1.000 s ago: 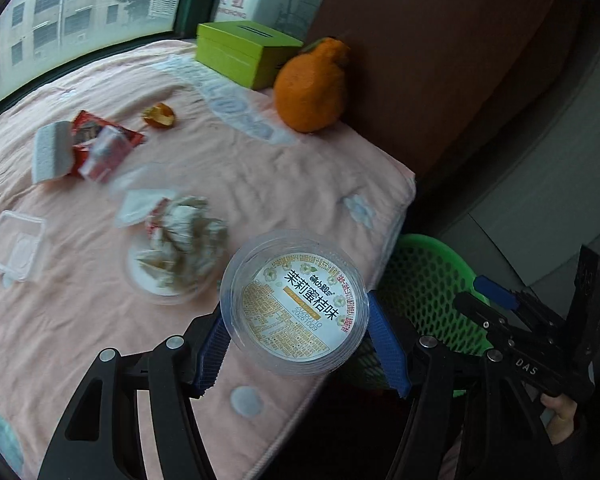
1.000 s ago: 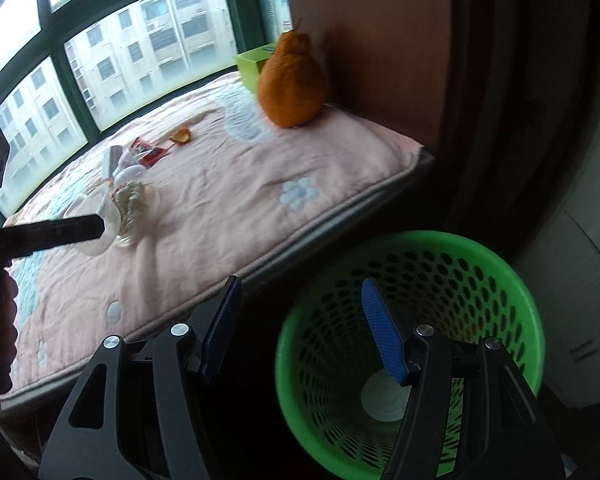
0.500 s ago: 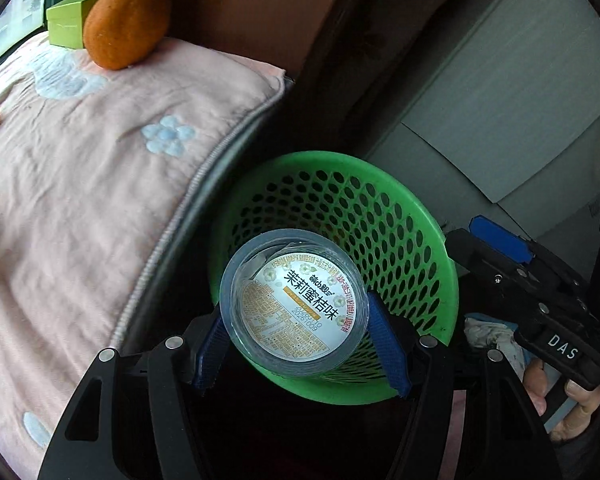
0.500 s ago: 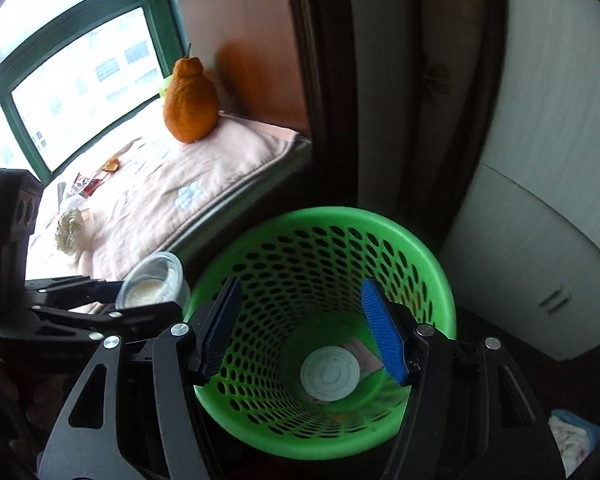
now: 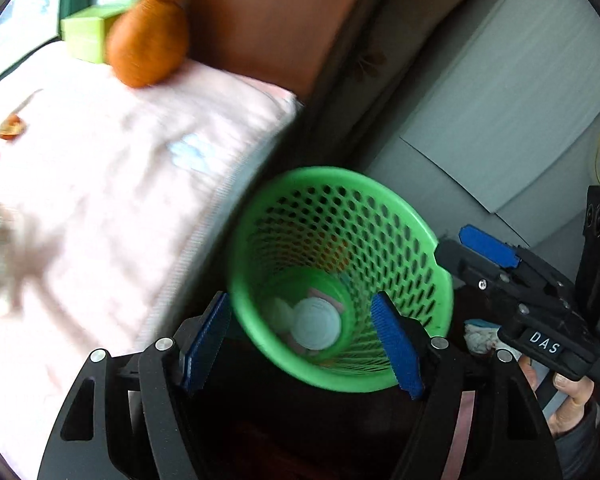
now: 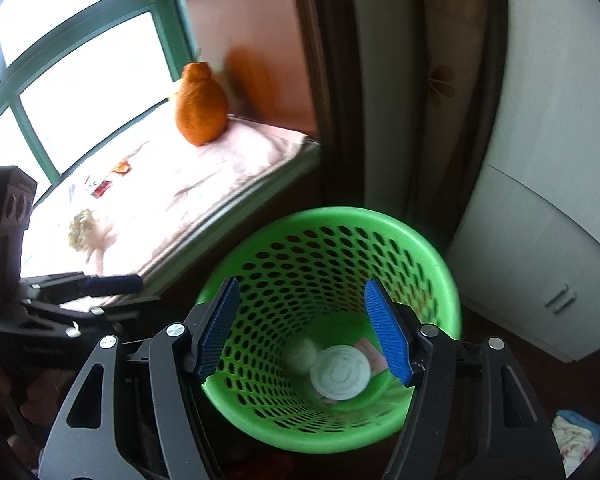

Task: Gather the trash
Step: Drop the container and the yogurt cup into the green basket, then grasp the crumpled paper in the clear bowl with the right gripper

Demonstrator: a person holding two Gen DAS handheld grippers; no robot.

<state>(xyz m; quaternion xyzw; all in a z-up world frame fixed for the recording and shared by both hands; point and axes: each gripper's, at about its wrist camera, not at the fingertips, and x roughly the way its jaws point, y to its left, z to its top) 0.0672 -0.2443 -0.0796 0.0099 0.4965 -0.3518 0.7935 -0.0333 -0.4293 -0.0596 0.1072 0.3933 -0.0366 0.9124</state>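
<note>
Glossy perforated plastic basket [image 6: 428, 248], soft cloth quilt [image 6: 204, 184]

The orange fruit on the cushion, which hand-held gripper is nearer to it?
Left, between the cushion and basket. Right is beyond the basket from the fruit.

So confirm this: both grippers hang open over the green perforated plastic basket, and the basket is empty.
Not empty. The right wrist view shows a round white lid and other scraps at the bottom of the green perforated plastic basket. Left gripper and right gripper are indeed open over it.
</note>
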